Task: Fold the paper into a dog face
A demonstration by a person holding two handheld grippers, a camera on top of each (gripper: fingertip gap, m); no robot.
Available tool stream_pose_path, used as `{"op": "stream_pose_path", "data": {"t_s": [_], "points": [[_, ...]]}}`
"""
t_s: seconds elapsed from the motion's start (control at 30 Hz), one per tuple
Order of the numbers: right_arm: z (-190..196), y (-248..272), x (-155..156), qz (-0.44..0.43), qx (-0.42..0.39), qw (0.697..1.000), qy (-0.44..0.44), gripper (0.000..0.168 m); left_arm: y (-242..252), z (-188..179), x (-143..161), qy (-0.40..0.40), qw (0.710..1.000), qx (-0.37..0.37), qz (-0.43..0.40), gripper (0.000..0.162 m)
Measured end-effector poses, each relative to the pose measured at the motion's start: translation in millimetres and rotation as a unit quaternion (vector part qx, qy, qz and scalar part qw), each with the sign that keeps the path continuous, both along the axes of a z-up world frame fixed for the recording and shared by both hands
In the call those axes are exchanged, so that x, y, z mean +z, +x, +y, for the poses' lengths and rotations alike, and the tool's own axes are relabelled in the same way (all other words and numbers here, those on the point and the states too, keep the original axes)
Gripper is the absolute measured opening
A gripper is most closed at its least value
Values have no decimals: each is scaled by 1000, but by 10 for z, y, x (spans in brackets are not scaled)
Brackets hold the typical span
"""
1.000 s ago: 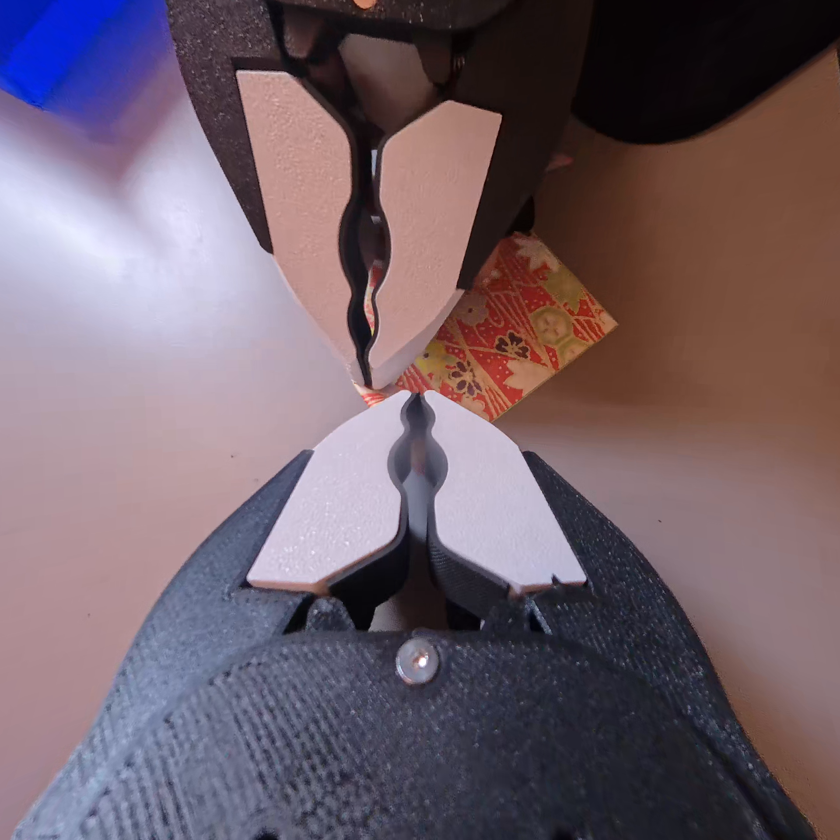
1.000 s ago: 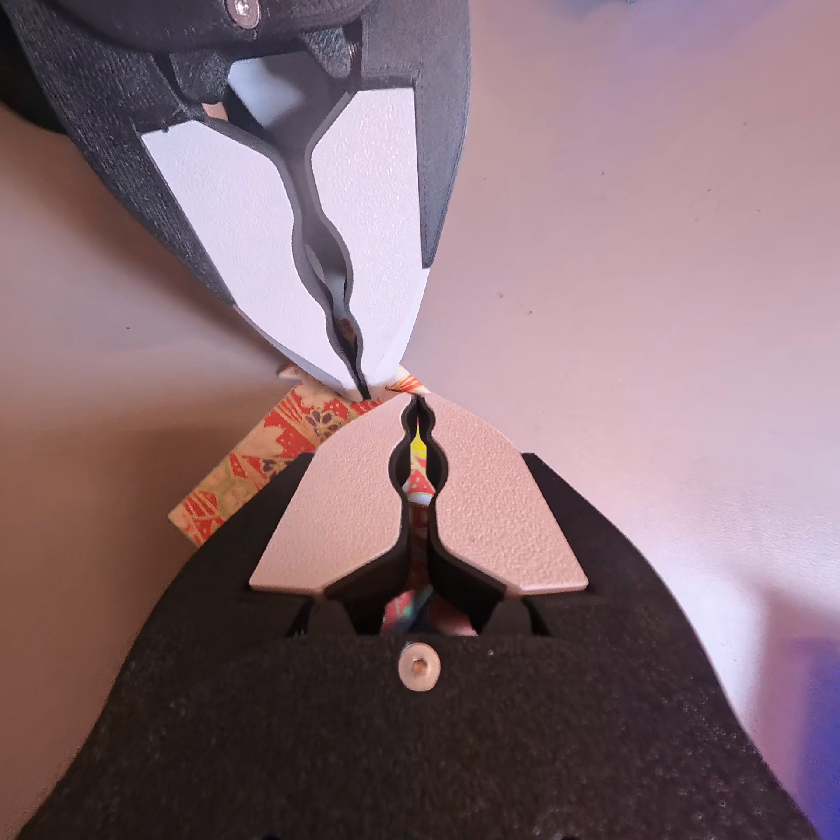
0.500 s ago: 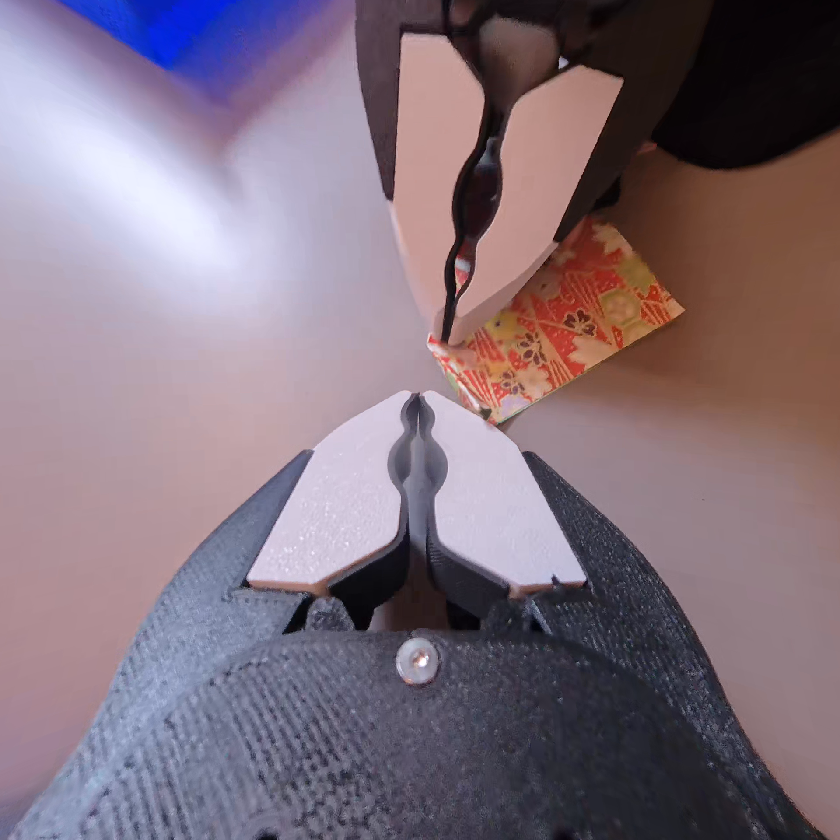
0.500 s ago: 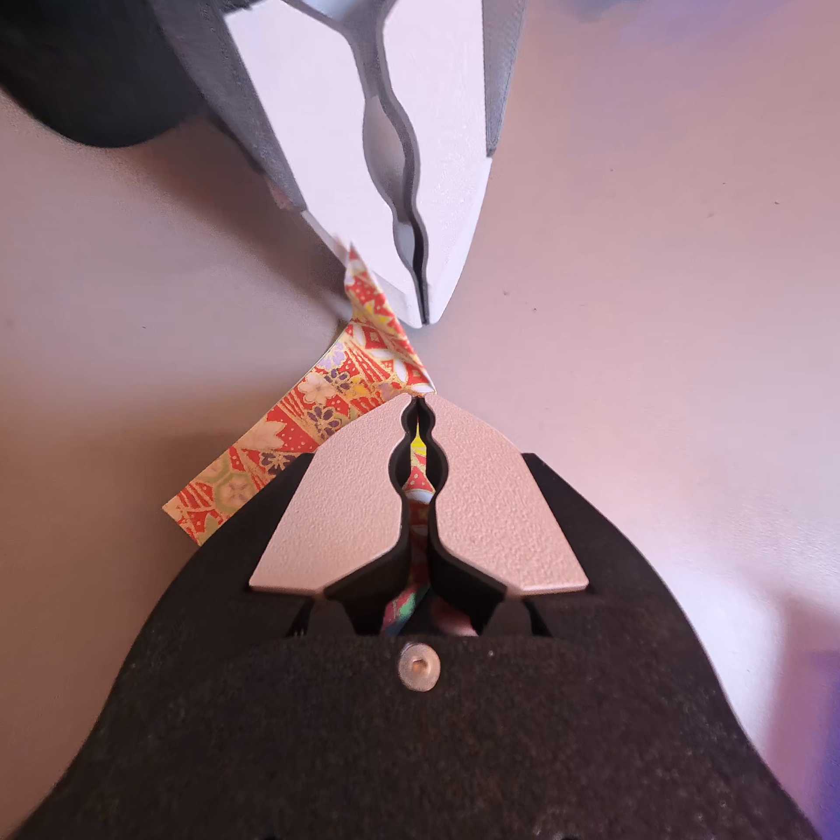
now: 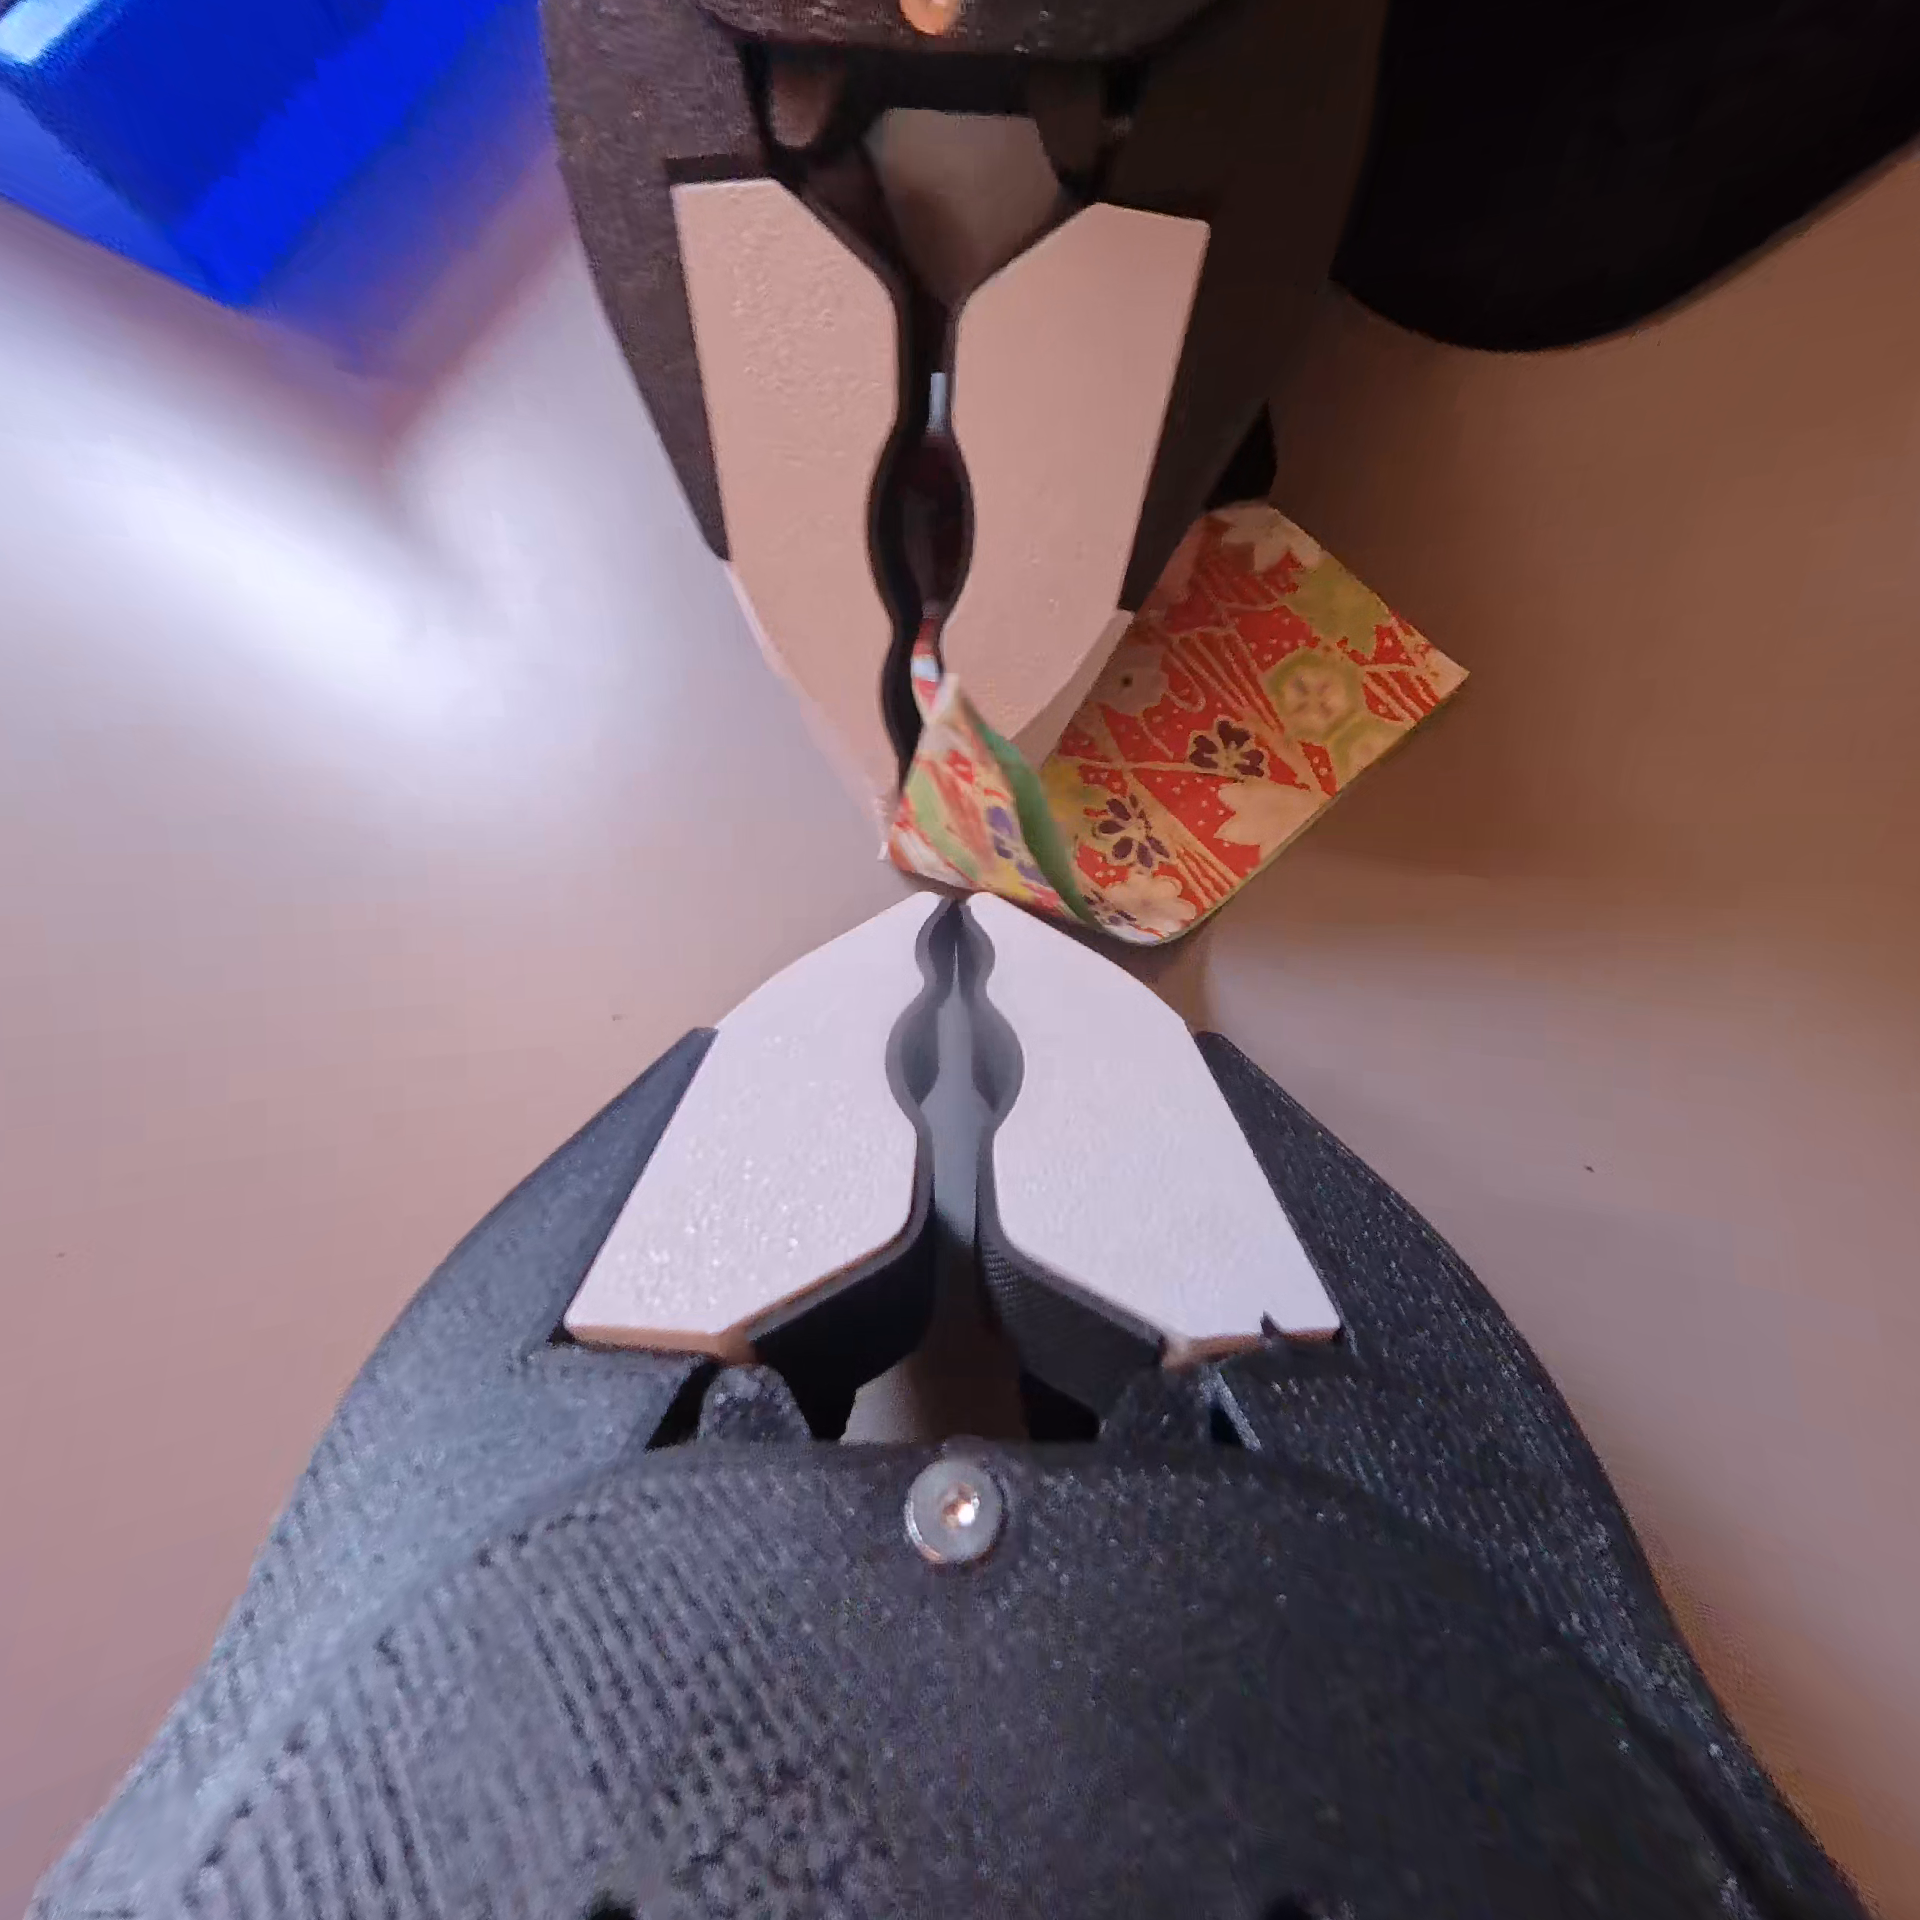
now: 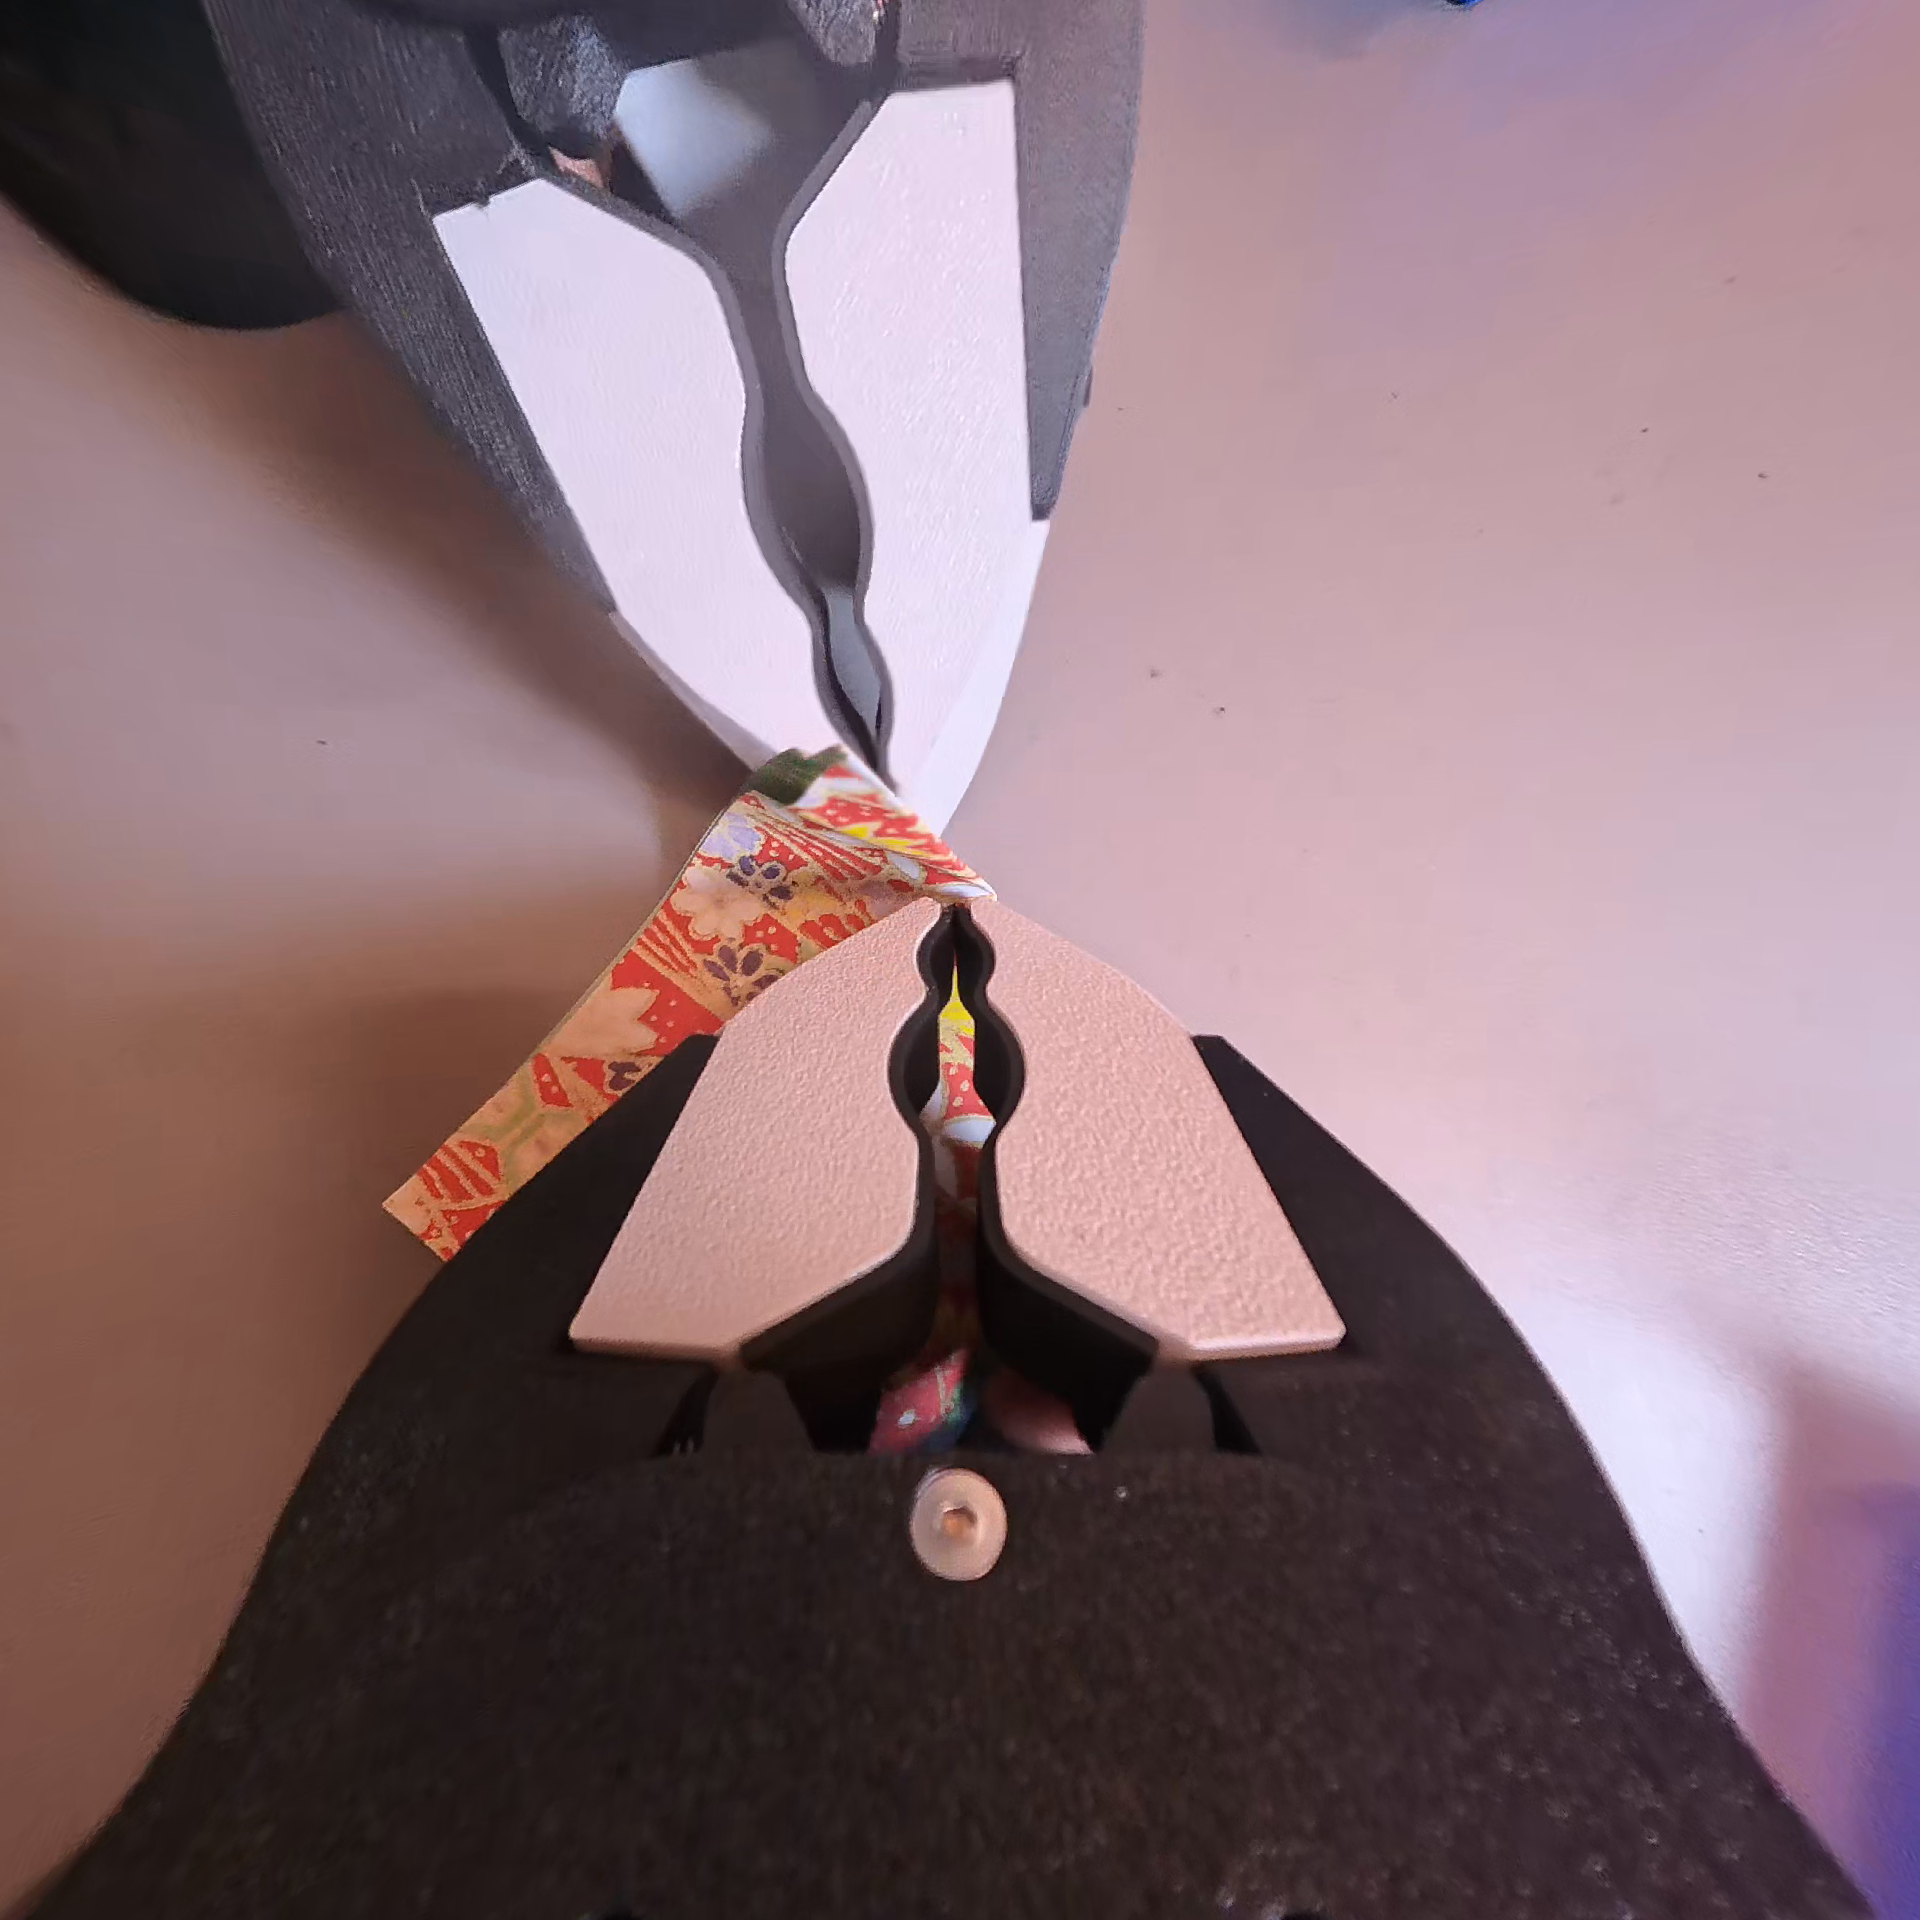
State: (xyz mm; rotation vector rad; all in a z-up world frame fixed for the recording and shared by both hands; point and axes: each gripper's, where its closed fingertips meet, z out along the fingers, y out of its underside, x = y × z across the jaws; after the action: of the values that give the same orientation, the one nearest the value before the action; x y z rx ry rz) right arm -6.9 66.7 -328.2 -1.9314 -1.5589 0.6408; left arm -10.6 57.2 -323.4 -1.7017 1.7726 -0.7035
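Observation:
The paper (image 5: 1226, 748) is a small folded piece with a red, gold and green flower pattern, lying on the pale table. One corner flap (image 5: 971, 769) is lifted and shows a green underside. My right gripper (image 5: 902, 784) comes in from the top of the left wrist view, shut on that lifted corner. In the right wrist view the paper (image 6: 727, 935) runs left under my right gripper (image 6: 956, 914) and shows through the slot between its fingers. My left gripper (image 5: 956, 909) is shut, its tips against the paper's near corner. It also shows in the right wrist view (image 6: 891, 769).
A blue object (image 5: 156, 135) sits at the far left corner of the left wrist view. A black shape (image 5: 1662, 156) fills the top right behind the right gripper. Bare pale table (image 6: 1455, 623) lies to both sides of the grippers. Less than 4 cm separates the two grippers' tips.
Half a second ago the two grippers' tips were apart. Now my left gripper's tips are back at the paper's corner, and the flap is lifted with its green underside showing.

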Motion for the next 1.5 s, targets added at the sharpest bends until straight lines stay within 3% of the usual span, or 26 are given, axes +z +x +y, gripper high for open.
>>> {"op": "stream_pose_path", "data": {"t_s": [0.17,0.33,0.8,1.17,1.3,1.5], "points": [[0,-1,1,-5,8,1000,16,0,-38,227,61,-32,996,74,-25,0],[0,0,1,-13,9,1000,24,0,55,107,86,-59,996,53,-38,0],[-3,3,1,-9,3,1000,17,0,76,-59,-36,-7,1000,5,14,0],[-14,22,5,-15,12,1000,22,4,49,-58,18,-18,1000,6,-5,0],[-20,23,2,-13,11,1000,16,4,-37,119,121,-30,998,48,-32,0],[-35,15,1,-14,15,1000,19,0,-165,159,-6,-71,996,60,-9,3]]}}
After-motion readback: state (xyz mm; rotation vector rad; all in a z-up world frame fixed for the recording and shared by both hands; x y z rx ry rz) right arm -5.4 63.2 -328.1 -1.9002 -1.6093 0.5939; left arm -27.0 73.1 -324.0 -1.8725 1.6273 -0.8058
